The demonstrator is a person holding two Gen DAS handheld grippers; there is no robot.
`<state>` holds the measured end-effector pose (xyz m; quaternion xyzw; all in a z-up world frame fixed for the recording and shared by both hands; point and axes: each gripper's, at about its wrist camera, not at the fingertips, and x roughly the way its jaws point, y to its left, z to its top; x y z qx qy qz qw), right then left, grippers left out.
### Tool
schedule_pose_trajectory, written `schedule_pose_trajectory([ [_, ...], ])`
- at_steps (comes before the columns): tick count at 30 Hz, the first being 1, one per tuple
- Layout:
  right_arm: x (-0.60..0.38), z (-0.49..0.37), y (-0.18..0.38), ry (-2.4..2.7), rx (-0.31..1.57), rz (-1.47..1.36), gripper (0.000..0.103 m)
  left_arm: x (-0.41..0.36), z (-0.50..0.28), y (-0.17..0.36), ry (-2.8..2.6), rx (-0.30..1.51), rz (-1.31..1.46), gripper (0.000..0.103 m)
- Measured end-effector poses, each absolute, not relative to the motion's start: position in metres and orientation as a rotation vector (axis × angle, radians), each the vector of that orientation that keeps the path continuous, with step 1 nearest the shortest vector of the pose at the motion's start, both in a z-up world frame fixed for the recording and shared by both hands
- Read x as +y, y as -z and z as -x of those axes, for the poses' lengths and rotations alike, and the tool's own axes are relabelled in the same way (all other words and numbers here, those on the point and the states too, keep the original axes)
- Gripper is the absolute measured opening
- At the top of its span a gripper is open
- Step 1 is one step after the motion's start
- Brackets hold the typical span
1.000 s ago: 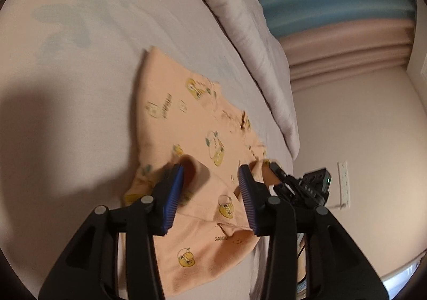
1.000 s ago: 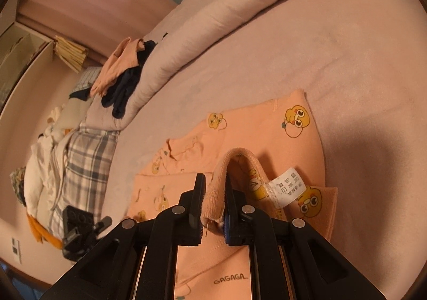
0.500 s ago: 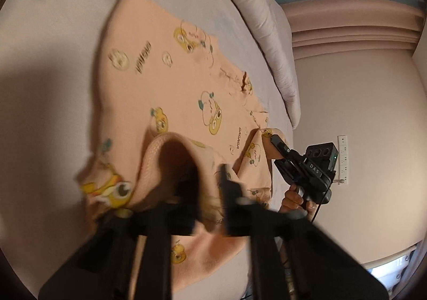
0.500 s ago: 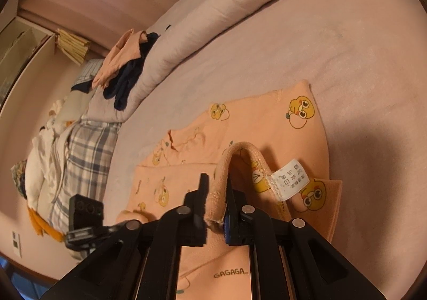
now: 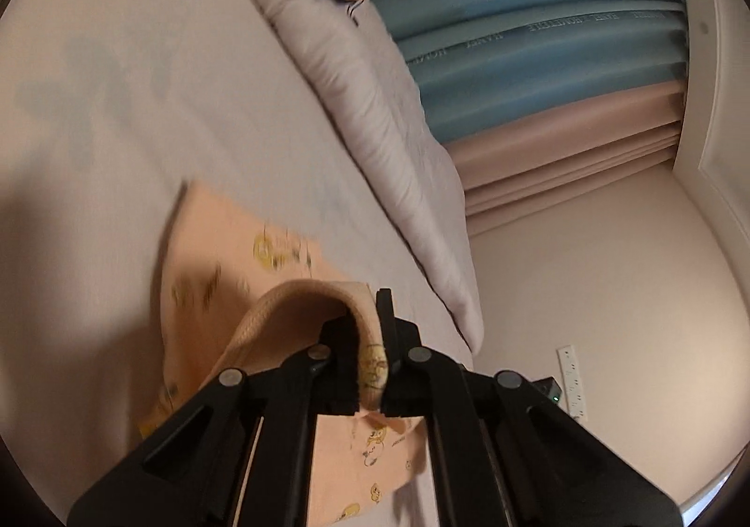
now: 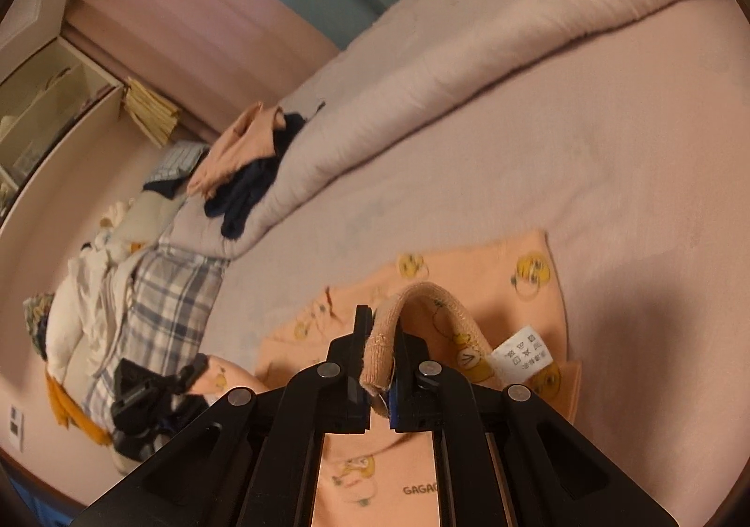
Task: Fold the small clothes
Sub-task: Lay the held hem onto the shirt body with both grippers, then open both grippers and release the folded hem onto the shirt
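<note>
A small peach garment (image 5: 220,255) printed with yellow cartoon ducks lies on the bed sheet (image 5: 117,81). My left gripper (image 5: 370,339) is shut on a raised loop of its ribbed edge. In the right wrist view the same peach garment (image 6: 468,274) spreads out ahead, with a white care label (image 6: 520,351) showing. My right gripper (image 6: 380,349) is closing tight on another stretch of the ribbed band and holds it up off the sheet. The left gripper (image 6: 154,391) shows at the lower left of that view, with a garment corner at its tip.
A rolled pale duvet (image 6: 468,81) runs along the far side of the bed, with a heap of peach and navy clothes (image 6: 243,152) on its end. Plaid fabric (image 6: 164,292) and white laundry lie beyond. A wall socket strip (image 5: 572,381) and curtains (image 5: 539,48) stand past the bed edge.
My left gripper went from open over the garment to shut on its ribbed edge, then lifted and tilted up. The right gripper rose a little with its fold.
</note>
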<state>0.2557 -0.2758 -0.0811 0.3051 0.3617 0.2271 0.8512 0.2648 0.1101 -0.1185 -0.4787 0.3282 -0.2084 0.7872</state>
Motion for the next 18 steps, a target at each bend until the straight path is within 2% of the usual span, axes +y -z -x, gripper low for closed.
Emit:
schedule_pose_trajectory([
  [9,-0.27,-0.295,0.093,-0.332,0.808,-0.649,0.007,0.113,-0.314,0.136,0.293,0.803,0.892,0.003],
  [13,-0.271,-0.316,0.114,-0.25,0.915,-0.664,0.007,0.112,-0.333,0.16,0.163,0.911,0.813,0.002],
  [18,-0.294,-0.314,0.124,-0.168,0.934,-0.684,0.012,0.128,-0.333,0.171,0.106,0.956,0.783,0.005],
])
